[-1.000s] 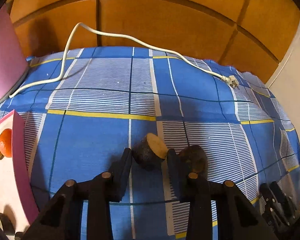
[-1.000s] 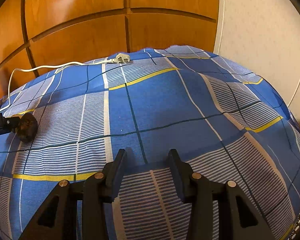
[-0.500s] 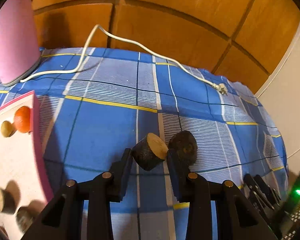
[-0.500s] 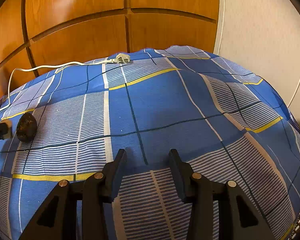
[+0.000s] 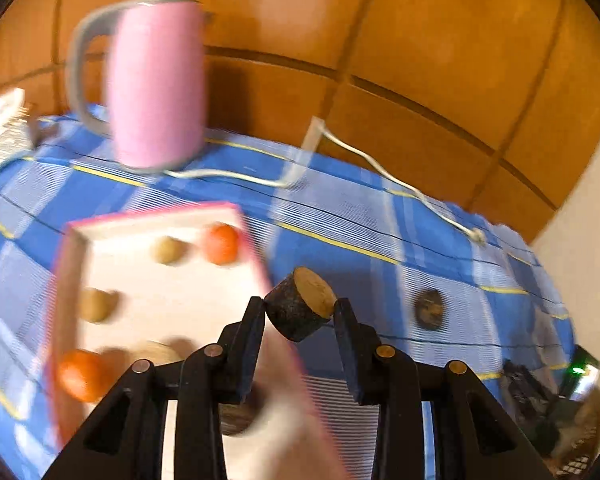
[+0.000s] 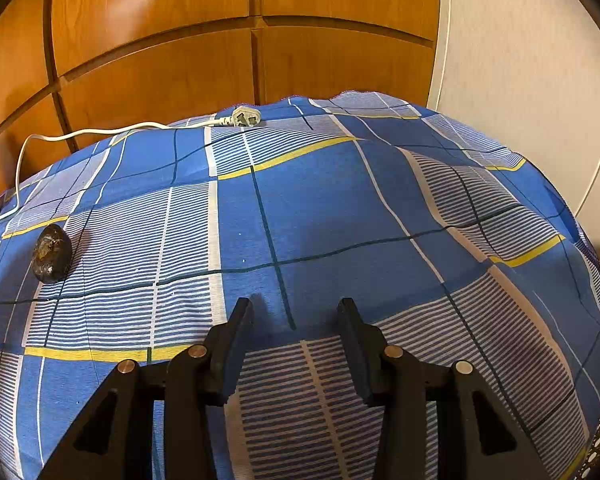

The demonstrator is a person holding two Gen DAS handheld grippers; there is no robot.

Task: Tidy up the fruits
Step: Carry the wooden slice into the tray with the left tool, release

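My left gripper is shut on a dark fruit piece with a pale cut face, held in the air over the right edge of a pink-rimmed white tray. The tray holds two orange fruits and several brownish ones. Another dark fruit lies on the blue checked cloth to the right; it also shows in the right wrist view. My right gripper is open and empty, low over the cloth.
A pink kettle stands behind the tray, its white cord trailing right to a plug. Wooden panels back the table; a pale wall is at the right.
My left gripper has lifted the cut fruit piece off the cloth and swung left toward the tray; the kettle came into view. The right gripper has not moved.
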